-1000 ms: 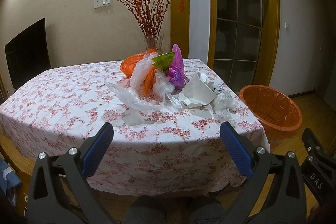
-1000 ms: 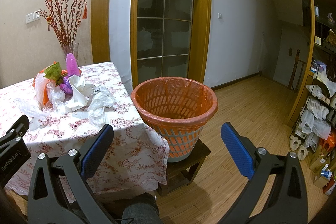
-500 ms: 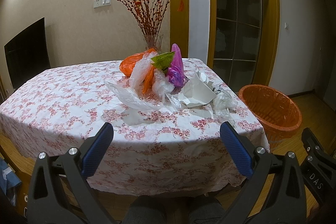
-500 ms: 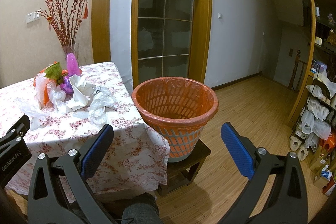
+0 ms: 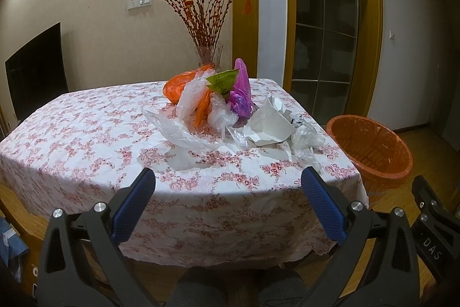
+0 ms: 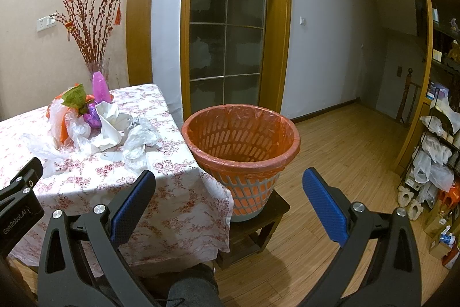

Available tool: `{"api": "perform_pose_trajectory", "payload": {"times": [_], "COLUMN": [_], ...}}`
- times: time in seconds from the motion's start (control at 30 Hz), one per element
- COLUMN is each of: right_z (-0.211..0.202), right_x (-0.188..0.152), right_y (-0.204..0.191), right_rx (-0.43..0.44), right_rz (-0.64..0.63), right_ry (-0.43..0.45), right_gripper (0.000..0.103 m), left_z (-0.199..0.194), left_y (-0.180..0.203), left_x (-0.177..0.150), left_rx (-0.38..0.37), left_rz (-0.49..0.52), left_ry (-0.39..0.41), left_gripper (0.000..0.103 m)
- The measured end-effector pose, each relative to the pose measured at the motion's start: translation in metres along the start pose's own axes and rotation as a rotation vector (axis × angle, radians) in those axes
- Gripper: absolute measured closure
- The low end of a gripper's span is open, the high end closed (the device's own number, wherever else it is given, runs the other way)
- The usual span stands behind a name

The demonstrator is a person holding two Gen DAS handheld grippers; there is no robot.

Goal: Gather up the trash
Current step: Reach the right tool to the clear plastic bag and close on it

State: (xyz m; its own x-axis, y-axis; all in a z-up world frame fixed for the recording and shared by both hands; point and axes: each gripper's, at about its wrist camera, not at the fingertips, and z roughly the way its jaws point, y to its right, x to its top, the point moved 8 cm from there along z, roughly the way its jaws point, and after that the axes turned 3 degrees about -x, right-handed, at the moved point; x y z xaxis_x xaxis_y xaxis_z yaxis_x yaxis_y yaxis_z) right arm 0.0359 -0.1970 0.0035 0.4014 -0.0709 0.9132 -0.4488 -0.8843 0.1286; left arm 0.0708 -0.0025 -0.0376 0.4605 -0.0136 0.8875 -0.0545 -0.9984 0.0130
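Nothing moved since earlier frames: left gripper (image 5: 228, 199) and right gripper (image 6: 228, 200) both wide, empty; trash pile (image 5: 230, 108) on table beside orange bin (image 6: 240, 146); pinch nearest clear bag (image 5: 306, 138) first.

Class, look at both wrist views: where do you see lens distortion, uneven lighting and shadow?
Left wrist view: door frame bows outward, corners go black, a bright patch lights the upper-left wall, and a shadow crosses the tablecloth near its front edge. Right wrist view: the same fisheye bend in the door frame, dark corners, and dimmer light down the hallway; the bin stays sharp.
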Motion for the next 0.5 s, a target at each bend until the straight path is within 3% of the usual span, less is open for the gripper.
{"api": "perform_pose_trajectory", "payload": {"times": [0.23,0.5], "right_z": [0.004,0.031], "right_x": [-0.003,0.002], "right_y": [-0.005,-0.016], "right_rx": [0.020,0.113], "right_rz": [0.006,0.019], "right_ry": [-0.002,-0.048], "right_gripper": [0.002,0.002], "left_z": [0.007,0.029], "left_y": [-0.008,-0.043], "left_x": [-0.003,-0.004], "left_rx": [0.011,0.053], "left_rz": [-0.017,-0.095], "left_ry": [-0.015,-0.060], "left_gripper": [0.004,0.004]}}
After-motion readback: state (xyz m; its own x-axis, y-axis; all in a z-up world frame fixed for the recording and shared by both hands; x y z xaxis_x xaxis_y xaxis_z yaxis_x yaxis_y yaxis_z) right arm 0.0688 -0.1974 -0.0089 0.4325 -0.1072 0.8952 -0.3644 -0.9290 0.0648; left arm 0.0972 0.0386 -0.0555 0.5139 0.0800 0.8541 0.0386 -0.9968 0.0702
